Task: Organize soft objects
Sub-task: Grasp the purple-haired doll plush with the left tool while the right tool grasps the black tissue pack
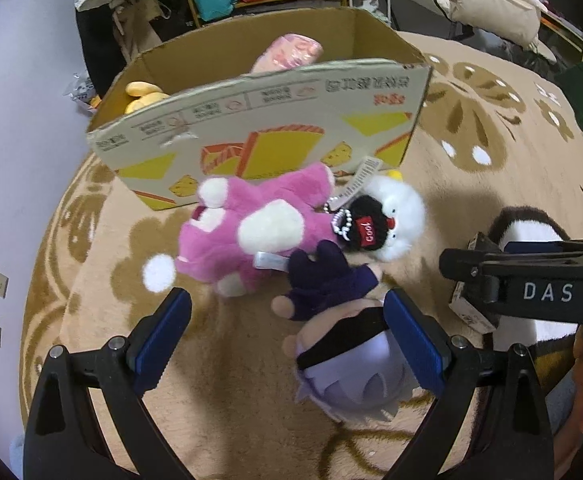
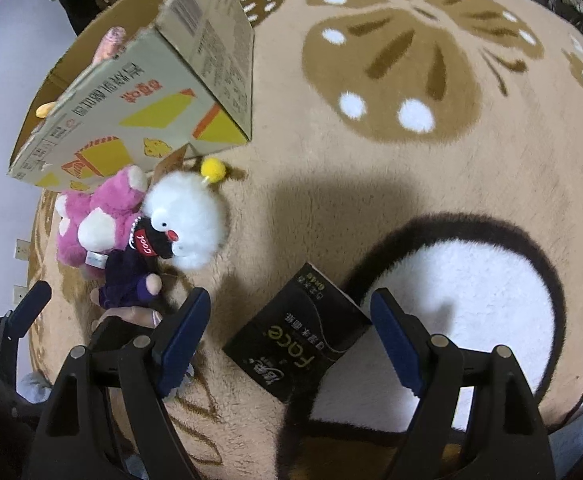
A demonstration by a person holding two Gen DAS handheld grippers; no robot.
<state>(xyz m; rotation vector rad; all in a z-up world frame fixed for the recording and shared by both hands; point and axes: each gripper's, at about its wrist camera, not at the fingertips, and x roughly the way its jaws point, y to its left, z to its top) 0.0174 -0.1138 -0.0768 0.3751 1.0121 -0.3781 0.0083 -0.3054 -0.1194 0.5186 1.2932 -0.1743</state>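
On the beige carpet, seen from both wrist cameras, left to right:

Cardboard box (image 1: pixel 259 120): stands open-topped at 12 o'clock in the left view, 10 o'clock in the right; a pink bundle (image 1: pixel 291 54) and something yellow (image 1: pixel 143 94) lie inside.

Pink plush (image 1: pixel 251 228): lies just before the box's near wall, touching the white plush.

White plush (image 1: pixel 391 220): just right of the pink one, with a black patch on its face and a yellow pom-pom (image 2: pixel 213 170) on top.

Purple doll (image 1: pixel 351 344): dark purple body towards the plush pair, pale lilac head with a black band nearest the lens.

Left gripper (image 1: pixel 287 344): jaws wide, nothing pressed; the doll's head lies between them, against the right-hand pad.

Black packet (image 2: pixel 299 344): flat on the carpet, partly over a white patch (image 2: pixel 471 300) ringed in dark pile.

Right gripper (image 2: pixel 291 344): jaws wide, straddling the packet, its pads apart from the packet's edges.

Blocking: the box wall behind the plush pair; the right gripper's arm at 3 o'clock in the left view.

Open room: bare carpet with a butterfly pattern (image 2: pixel 411 64) from 12 to 2 o'clock in the right view.
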